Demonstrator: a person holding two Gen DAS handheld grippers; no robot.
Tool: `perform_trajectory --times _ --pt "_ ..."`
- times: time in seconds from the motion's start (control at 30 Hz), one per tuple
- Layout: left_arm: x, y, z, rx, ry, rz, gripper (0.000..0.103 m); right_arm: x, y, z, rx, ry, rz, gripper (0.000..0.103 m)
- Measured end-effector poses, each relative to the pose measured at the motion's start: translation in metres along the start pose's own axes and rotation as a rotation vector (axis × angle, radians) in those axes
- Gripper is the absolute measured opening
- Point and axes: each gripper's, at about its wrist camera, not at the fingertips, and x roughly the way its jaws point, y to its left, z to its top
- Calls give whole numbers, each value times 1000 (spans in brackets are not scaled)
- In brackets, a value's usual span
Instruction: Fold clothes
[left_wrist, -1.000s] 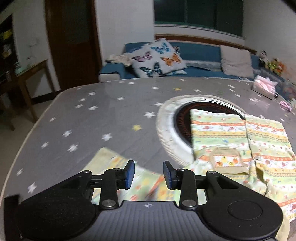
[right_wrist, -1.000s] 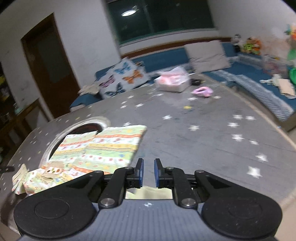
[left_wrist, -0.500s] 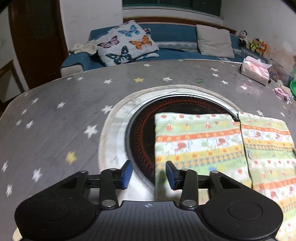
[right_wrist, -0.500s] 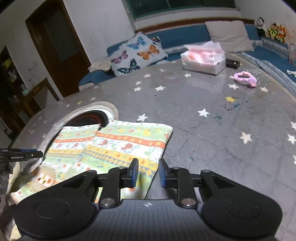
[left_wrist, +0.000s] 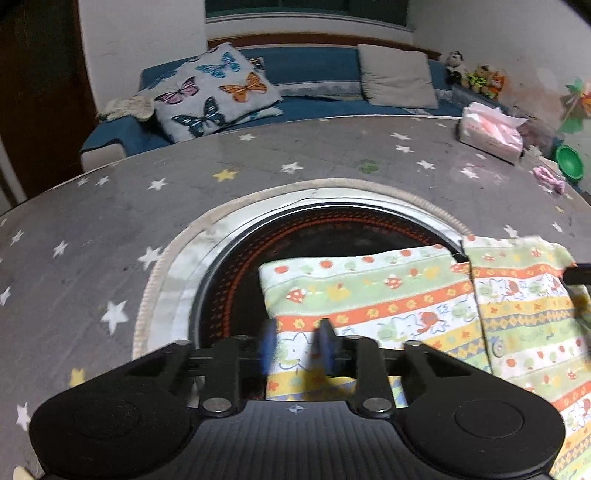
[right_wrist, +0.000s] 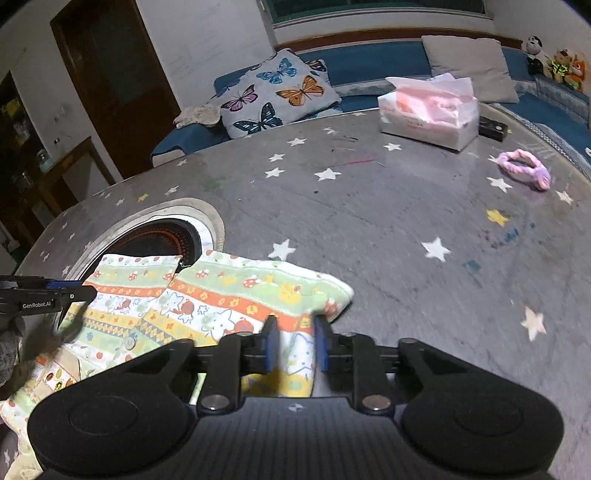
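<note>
A striped green, orange and yellow child's garment (left_wrist: 388, 306) lies flat on the grey star-print table, partly over the round black hole. My left gripper (left_wrist: 295, 349) hangs over the garment's left panel, jaws open with cloth showing between them. My right gripper (right_wrist: 294, 345) hangs over the right panel of the garment (right_wrist: 229, 306), jaws open, near its right edge. The left gripper (right_wrist: 48, 295) also shows at the left edge of the right wrist view. A beige pocket (right_wrist: 55, 373) shows at the garment's near left.
A round black opening with a white rim (left_wrist: 177, 273) sits in the table. A pink tissue pack (right_wrist: 428, 110) and a pink hair tie (right_wrist: 524, 171) lie at the far right. A blue sofa with a butterfly cushion (left_wrist: 218, 94) stands behind.
Both grippers have moved forward over the garment's far part. The right gripper, nearly shut a second ago, has opened. The right panel's far corner now looks rumpled.
</note>
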Motion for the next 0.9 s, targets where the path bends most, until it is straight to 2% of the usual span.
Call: perform_trajectory --times 0.03,0.1,0.33,0.4,0.53,0.67,0.7,0.73,0.77,0.8,0.87,0.9 --pt "0 -1 1 7 -4 -4 6 2 1 2 -4 2 -2 7" --pt "-1 -2 1 13 -24 11 4 4 5 7 -22 -3 -8 4" --pt "-12 16 19 -13 -137 81 3 16 34 51 -122 -95 -18 2" --pt "-12 23 27 -12 -155 107 3 22 40 58 -137 -96 -16 2" --pt "4 35 38 -21 -130 147 4 35 53 70 -165 -89 -13 6" --pt "13 40 33 -9 -100 176 8 48 65 82 -192 -81 -9 10" --pt "12 40 31 -5 -100 178 9 47 67 80 -199 -75 -2 11" --pt "10 39 28 0 -97 181 15 43 69 75 -213 -63 9 14" --pt "7 38 25 3 -98 183 20 38 71 69 -229 -51 21 26" --pt "3 35 22 7 -103 179 28 33 74 62 -246 -38 32 37" --pt "-10 27 16 25 -118 168 40 21 78 48 -279 -19 45 37" --pt "-16 22 13 34 -124 162 49 14 79 40 -289 -10 53 40"
